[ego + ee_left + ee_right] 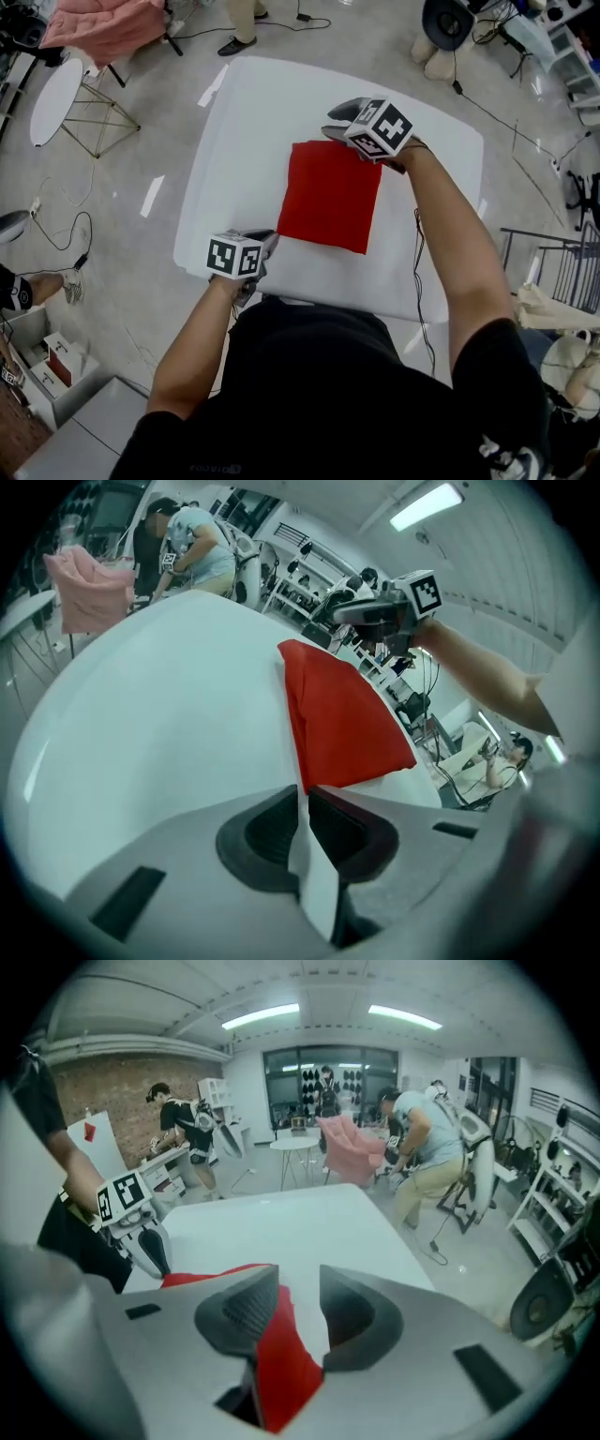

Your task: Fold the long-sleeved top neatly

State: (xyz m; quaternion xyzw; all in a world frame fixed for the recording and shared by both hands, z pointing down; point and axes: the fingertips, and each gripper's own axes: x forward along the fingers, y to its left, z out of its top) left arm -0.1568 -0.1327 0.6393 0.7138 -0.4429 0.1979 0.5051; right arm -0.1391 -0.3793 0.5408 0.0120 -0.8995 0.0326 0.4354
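Note:
A red long-sleeved top (330, 195) lies folded into a flat rectangle in the middle of the white table (248, 122). My right gripper (340, 120) is at the top's far right corner. Its jaws stand apart in the right gripper view (300, 1283), and the red cloth (281, 1363) shows below and between them, beside the left pad. My left gripper (264, 244) hovers at the table's near left edge, apart from the top. Its jaws are together with nothing between them (305, 794), and the red top (342, 719) lies just ahead of them.
A pink garment on a rack (103, 26) and a small round white table (52, 98) stand on the floor at the far left. Cables run across the floor (56, 234). People work at the back of the room (427, 1143).

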